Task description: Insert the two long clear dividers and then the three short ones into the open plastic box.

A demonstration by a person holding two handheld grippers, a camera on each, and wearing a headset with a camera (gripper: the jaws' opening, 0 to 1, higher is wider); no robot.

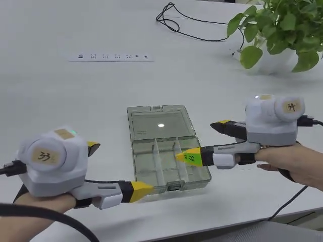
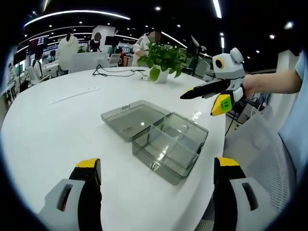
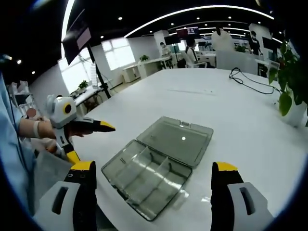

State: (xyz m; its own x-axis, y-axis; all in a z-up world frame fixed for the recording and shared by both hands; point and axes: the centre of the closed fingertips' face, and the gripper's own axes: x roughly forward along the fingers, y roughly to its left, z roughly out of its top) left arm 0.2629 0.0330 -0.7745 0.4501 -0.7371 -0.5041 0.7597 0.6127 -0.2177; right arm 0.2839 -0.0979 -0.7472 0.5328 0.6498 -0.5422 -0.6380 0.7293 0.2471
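Observation:
The open clear plastic box lies in the middle of the white table, its lid folded flat on the far side. Clear dividers stand inside the base, and two long ones run lengthwise. I cannot make out any short cross pieces. My left gripper hovers open at the box's near-left corner, holding nothing. My right gripper is open over the box's right edge, also holding nothing. In the left gripper view, the box lies ahead of the open left gripper, with the right gripper beyond. In the right gripper view, the box sits between the jaws of the right gripper.
A white power strip lies at the back left. A black cable loops at the back, next to a potted plant at the back right. The table's front edge runs just below the box. Other people stand far behind.

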